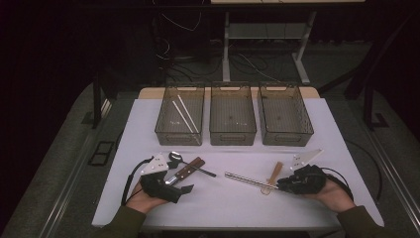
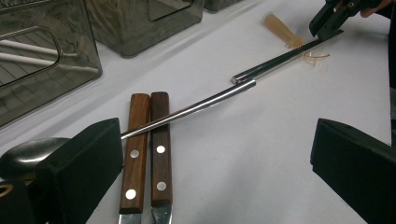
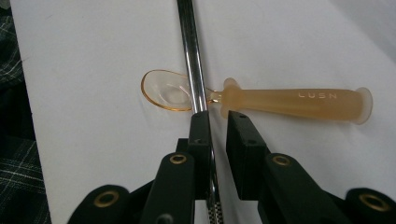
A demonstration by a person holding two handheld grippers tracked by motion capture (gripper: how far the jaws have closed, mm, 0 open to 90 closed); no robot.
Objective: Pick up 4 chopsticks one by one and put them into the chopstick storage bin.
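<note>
Three clear bins stand in a row at the far side of the worktop (image 1: 317, 129); the left bin (image 1: 163, 130) holds two white sticks (image 1: 184, 113), the middle bin (image 1: 233, 133) and the right bin (image 1: 303, 128) look bare. The steel chopsticks (image 3: 191, 42) lie across the bowl of an amber spoon (image 3: 289, 101) lettered "LUSN"; the right hand-held gripper (image 3: 218, 122) has its jaws slightly parted with the chopsticks' end between them, one pad against the metal. The left hand-held gripper (image 2: 210, 158) stands spread wide over two wooden-handled knives (image 2: 148, 154) and a dark spoon (image 2: 28, 156).
</note>
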